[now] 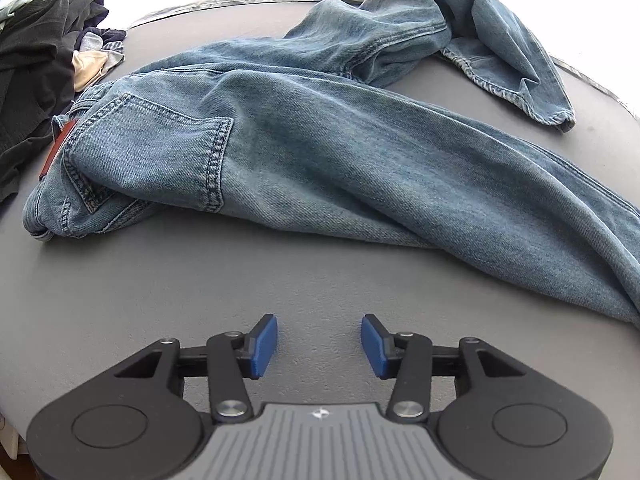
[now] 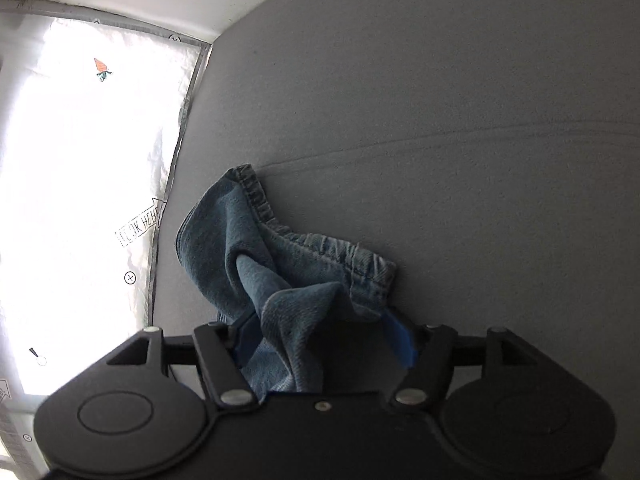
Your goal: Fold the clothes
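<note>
A pair of light-blue jeans [image 1: 320, 152] lies crumpled across the grey table [image 1: 160, 280], back pocket and waistband at the left, legs running right and to the far edge. My left gripper [image 1: 319, 344] hovers over bare table just in front of the jeans, open, with nothing between its blue pads. In the right wrist view a hemmed end of a jeans leg [image 2: 280, 272] is bunched between the fingers of my right gripper [image 2: 322, 340]. Those jaws stand wide apart and the denim drapes loosely over the left pad.
A heap of dark and pale clothes [image 1: 44, 60] sits at the table's far left. A bright white sheet with printed marks [image 2: 80, 200] borders the table on the left in the right wrist view. Grey tabletop [image 2: 460, 120] stretches beyond the hem.
</note>
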`<action>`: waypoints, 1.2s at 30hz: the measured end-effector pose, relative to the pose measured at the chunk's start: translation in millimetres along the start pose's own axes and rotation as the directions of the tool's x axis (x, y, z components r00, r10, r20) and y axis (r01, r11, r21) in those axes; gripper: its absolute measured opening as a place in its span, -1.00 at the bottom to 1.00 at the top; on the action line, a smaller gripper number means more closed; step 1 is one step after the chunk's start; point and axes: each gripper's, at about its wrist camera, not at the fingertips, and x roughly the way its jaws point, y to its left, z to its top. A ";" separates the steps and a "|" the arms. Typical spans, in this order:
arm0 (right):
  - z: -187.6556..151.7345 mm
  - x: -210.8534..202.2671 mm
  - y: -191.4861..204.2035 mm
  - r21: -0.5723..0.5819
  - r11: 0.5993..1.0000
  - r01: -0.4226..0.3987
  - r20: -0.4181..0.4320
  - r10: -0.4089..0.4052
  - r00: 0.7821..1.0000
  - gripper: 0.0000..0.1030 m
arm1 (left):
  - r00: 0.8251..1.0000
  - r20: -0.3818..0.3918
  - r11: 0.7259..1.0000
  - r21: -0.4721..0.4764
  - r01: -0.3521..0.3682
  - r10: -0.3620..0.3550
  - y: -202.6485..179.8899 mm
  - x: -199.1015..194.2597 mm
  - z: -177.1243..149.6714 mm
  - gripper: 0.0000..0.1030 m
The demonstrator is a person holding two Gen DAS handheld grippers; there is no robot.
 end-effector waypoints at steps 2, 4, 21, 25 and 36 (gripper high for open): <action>3.6 1.1 -9.1 0.096 0.994 -0.051 0.011 0.050 0.999 0.48 | 1.000 -0.002 1.000 -0.005 0.002 -0.002 1.5 0.0 0.2 -0.02; 6.3 1.6 -15.5 0.167 0.982 -0.089 0.028 0.086 0.996 0.48 | 1.000 -0.004 1.000 -0.009 0.003 -0.003 2.9 0.0 0.3 -0.01; 8.5 12.6 -29.4 0.354 0.919 -0.175 0.063 0.163 0.985 0.41 | 1.000 -0.005 1.000 -0.007 -0.013 0.013 3.6 1.6 -0.2 0.15; 13.0 19.0 -24.3 0.338 0.931 -0.138 0.067 0.122 0.990 -0.11 | 1.000 -0.011 1.000 -0.027 -0.002 0.002 6.7 2.2 -0.6 0.20; 33.6 -51.6 64.1 -0.231 0.973 0.015 0.371 0.074 0.926 -0.92 | 1.000 -0.010 1.000 -0.028 -0.010 0.010 6.0 1.5 -1.0 0.27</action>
